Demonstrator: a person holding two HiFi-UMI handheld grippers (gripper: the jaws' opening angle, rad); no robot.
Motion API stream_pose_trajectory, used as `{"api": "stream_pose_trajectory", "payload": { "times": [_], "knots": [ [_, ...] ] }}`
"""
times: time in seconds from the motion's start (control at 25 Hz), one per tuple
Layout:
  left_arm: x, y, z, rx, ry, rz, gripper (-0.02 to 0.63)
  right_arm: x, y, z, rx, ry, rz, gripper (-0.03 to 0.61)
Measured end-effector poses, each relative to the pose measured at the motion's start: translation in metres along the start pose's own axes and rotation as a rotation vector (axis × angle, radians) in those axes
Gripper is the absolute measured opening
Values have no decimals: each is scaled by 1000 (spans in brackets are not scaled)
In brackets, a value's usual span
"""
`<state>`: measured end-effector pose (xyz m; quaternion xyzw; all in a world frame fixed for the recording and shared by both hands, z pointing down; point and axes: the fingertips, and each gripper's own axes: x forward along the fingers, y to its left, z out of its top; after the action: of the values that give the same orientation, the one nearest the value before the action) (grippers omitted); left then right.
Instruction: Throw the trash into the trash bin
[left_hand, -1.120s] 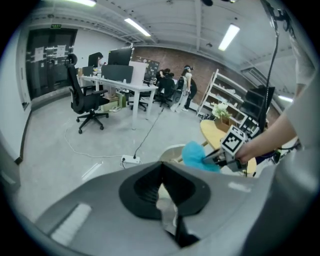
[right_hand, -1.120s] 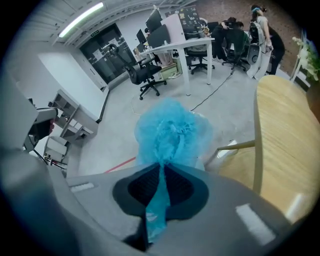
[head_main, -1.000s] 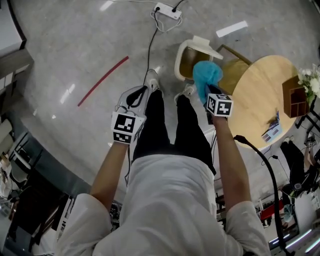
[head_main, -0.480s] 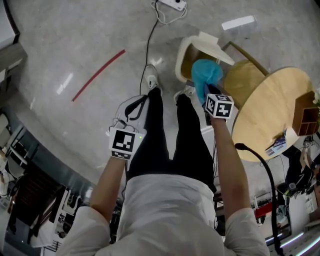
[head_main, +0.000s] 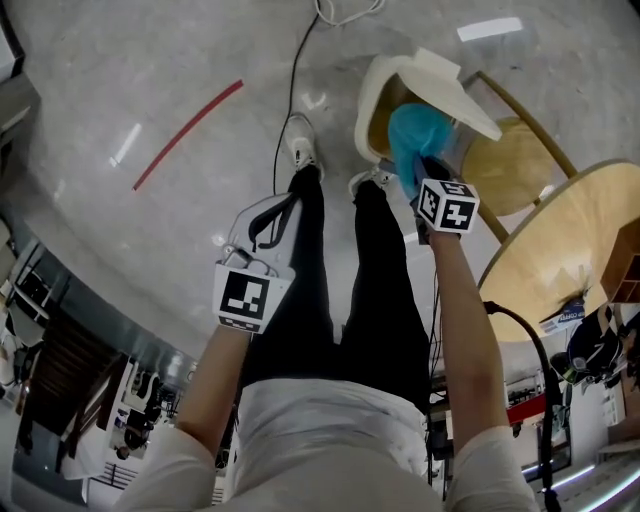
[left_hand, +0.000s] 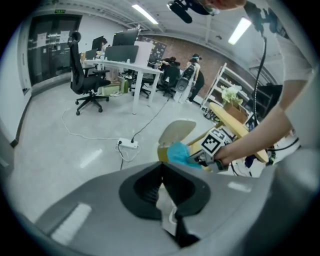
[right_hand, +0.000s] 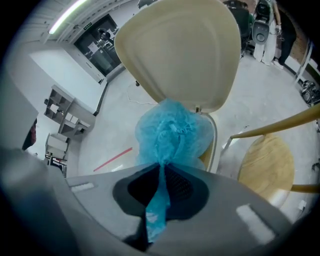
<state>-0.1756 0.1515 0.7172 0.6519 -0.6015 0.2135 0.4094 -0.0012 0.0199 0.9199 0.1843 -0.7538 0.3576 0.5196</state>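
Grip: the right hand-held gripper (right_hand: 161, 176) is clamped on a thin tail of the blue trash (right_hand: 169, 131), a crumpled gauzy bundle. The bulk puffs out beyond the jaws, so a small pinch is enough to carry it.
Trash position: in the head view it hangs just over the mouth of the trash bin (head_main: 366, 112), not yet inside. I judge it is held there so it drops straight in when the jaws part.
Lid: the cream lid (right_hand: 180, 50) stands tipped up behind the bundle, leaving the opening free.
Shoe: the right shoe (head_main: 368, 181) sits just beside the bin's base. Whether it presses a pedal cannot be told.
Left hand-held gripper (left_hand: 161, 171): its jaws are together with no trash between them. It is held low by the left leg, well apart from the bin, and looks idle and out of the way.
Surroundings: a wooden stool (head_main: 512, 165) and a round worktop (head_main: 575, 235) stand right of the bin, and a cable (head_main: 295, 90) crosses the floor.
Stage: nearly done by my reckoning, with only the release left.
Risk: the light gauze may cling to the pads or settle on the rim.
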Motion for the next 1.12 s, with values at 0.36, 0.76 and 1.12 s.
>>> {"api": "stream_pose_trajectory", "payload": {
  "times": [0.36,0.76,1.12],
  "knots": [
    [32,-3,-13,13,22,-41,3,40,-15,-7,27,19,-6,25],
    [49,-2,-16,-14,32,-54,3,64,-27,-11,63,25,-17,28],
    [55,1,-23,-58,49,-49,3,72,-32,-15,84,5,-38,49]
  ]
}}
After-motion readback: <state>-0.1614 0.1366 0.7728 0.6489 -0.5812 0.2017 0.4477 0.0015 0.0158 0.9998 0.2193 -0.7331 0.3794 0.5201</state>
